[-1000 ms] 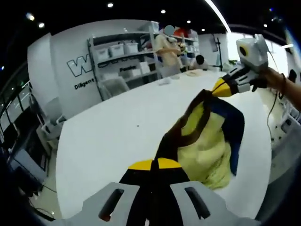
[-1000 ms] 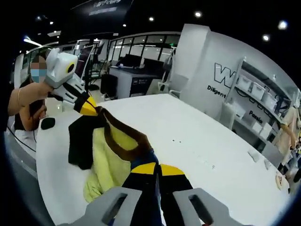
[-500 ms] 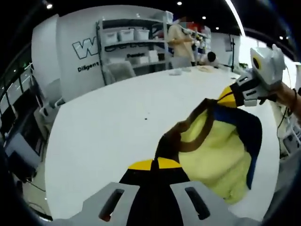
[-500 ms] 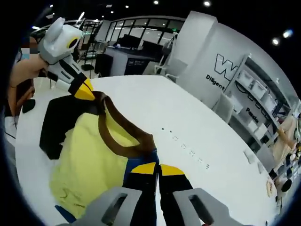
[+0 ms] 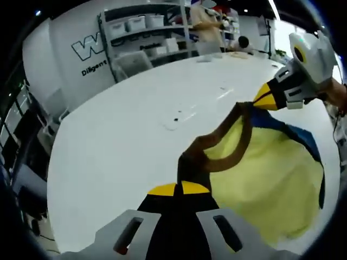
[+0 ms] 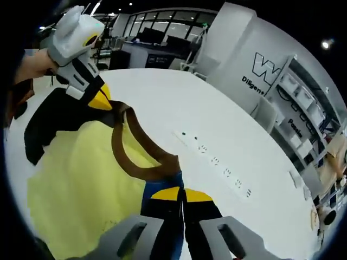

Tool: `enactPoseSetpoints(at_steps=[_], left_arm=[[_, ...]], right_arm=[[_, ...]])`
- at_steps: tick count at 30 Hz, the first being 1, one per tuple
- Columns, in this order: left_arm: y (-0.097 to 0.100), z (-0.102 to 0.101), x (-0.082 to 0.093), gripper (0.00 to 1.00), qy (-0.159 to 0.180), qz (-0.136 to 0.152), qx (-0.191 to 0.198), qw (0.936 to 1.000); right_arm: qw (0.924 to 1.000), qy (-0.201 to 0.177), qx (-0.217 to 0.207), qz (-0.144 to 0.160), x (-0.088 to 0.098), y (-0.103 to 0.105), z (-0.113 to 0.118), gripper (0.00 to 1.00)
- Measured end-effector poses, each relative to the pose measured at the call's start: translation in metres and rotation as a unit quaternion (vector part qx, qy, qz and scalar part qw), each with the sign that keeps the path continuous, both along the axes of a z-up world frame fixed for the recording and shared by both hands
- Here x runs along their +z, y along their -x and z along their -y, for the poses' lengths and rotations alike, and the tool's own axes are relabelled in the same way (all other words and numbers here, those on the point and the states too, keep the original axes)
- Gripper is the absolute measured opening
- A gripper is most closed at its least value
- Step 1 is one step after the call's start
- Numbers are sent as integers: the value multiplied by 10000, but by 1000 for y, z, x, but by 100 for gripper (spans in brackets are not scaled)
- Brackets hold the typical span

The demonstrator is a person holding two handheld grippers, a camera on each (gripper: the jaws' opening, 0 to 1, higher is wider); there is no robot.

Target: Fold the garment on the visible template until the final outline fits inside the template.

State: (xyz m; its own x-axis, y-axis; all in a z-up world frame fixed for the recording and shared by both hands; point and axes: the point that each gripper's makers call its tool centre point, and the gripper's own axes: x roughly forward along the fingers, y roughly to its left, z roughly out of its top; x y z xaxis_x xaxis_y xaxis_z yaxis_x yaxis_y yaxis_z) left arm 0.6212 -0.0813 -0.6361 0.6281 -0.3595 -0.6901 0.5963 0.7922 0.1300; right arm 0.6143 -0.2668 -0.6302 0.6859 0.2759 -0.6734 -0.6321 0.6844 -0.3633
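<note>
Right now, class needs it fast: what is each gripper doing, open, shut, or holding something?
Left gripper: shut on the yellow garment at its brown collar.
Right gripper: shut on the same garment's other shoulder.

Bright, even indoor light from ceiling spots (image 6: 328,43). White table (image 5: 124,135) near washed out, w/ soft glare. Shadows faint. Strong fisheye bend at edges; slight blur throughout, shelves (image 5: 146,32) and background soft.

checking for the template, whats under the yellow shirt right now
Under the yellow shirt only the white table shows around its edges. Both the left gripper and right gripper pinch its brown collar. Whatever lies beneath the cloth is covered.
</note>
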Motion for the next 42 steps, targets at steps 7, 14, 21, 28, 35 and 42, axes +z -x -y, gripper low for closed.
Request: enactPoseSetpoints(at_steps=[7, 14, 21, 28, 35, 42], left_arm=[[-16, 1, -20, 0, -127, -48, 21, 9999], [-26, 0, -32, 1, -281, 96, -93, 9995], [-25, -12, -33, 1, -770, 306, -19, 9966], [-19, -10, -19, 25, -168, 221, 353, 9990], [-6, -25, 8, 51, -225, 276, 432, 9984], [17, -33, 27, 75, -29, 290, 507, 9983]], right_arm=[[9997, -53, -229, -40, -12, -13, 7, 0], [9985, -120, -502, 196, -17, -27, 6, 0], [9976, -164, -648, 190, -26, -28, 7, 0], [9873, -1058, -1187, 70, -8, -27, 9, 0], [9550, -2301, -1821, -430, 8, -7, 8, 42], [9387, -2734, -2032, -519, 13, 23, 16, 62]])
